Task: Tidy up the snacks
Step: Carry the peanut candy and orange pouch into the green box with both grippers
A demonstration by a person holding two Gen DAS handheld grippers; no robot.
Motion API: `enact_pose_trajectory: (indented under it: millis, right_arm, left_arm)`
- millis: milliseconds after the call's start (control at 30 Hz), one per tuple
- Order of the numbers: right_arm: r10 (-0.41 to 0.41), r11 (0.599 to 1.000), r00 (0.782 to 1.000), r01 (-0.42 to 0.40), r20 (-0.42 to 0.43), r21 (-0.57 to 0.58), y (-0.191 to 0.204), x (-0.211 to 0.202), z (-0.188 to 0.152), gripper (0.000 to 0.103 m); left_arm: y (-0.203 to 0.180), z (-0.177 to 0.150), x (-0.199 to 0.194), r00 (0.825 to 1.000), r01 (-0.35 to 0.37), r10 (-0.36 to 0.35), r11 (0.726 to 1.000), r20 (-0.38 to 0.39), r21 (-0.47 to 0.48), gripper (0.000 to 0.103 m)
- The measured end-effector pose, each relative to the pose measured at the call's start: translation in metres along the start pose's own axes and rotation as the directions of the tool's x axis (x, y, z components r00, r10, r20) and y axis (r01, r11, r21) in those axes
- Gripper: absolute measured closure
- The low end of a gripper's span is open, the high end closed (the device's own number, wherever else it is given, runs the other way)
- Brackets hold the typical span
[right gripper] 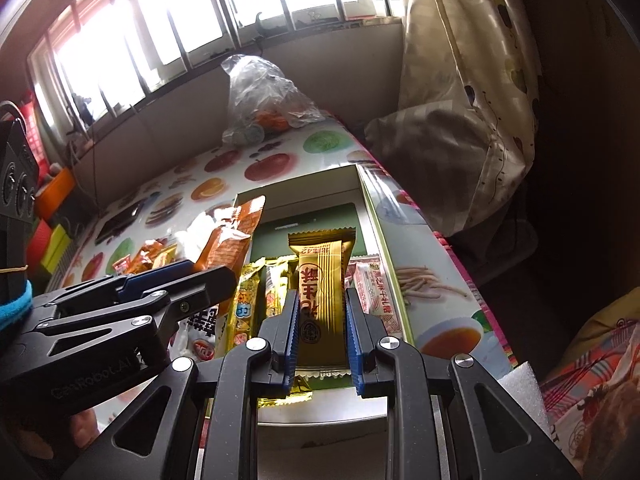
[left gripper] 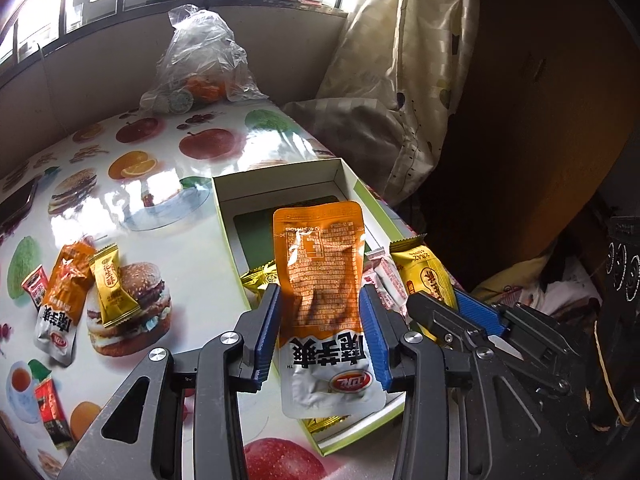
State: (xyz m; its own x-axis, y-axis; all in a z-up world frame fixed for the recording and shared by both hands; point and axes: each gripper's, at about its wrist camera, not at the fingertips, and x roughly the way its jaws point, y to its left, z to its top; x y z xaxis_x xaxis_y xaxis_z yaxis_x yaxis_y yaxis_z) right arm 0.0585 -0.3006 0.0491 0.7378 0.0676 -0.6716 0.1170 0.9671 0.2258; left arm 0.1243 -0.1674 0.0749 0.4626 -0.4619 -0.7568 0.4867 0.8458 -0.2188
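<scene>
My left gripper (left gripper: 320, 300) is shut on an orange and white snack pouch (left gripper: 320, 272) and holds it over the open cardboard box (left gripper: 280, 176). My right gripper (right gripper: 322, 300) is shut on a gold wrapped bar (right gripper: 322, 280) and holds it over the same box (right gripper: 372, 216), just right of the left gripper (right gripper: 180, 284). The right gripper also shows in the left wrist view (left gripper: 460, 304). Several snacks lie in the box: yellow packets (right gripper: 246, 304) and a pink and white packet (right gripper: 376, 292). Loose snacks (left gripper: 76, 284) lie on the table left of the box.
The table (left gripper: 168, 168) has a glossy fruit and burger print cloth. A clear plastic bag (left gripper: 200, 64) with fruit stands at the far edge under the window. A curtain (left gripper: 400, 80) hangs at the right. A red packet (left gripper: 52, 416) lies at the near left.
</scene>
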Motion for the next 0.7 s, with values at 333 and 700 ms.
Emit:
enact_pose_trajectory:
  millis: [333, 700]
  right_arm:
    - [-0.026, 1.000, 0.998, 0.026, -0.051, 0.000, -0.010, 0.021, -0.008, 0.083]
    - [-0.036, 0.999, 0.996, 0.035, -0.080, -0.017, -0.011, 0.033, -0.014, 0.082]
  left_arm:
    - [0.004, -0.003, 0.020, 0.999, 0.018, -0.019, 0.999, -0.039, -0.034, 0.061]
    - [0.006, -0.008, 0.036, 0.996, 0.022, -0.026, 0.998, -0.087, -0.056, 0.057]
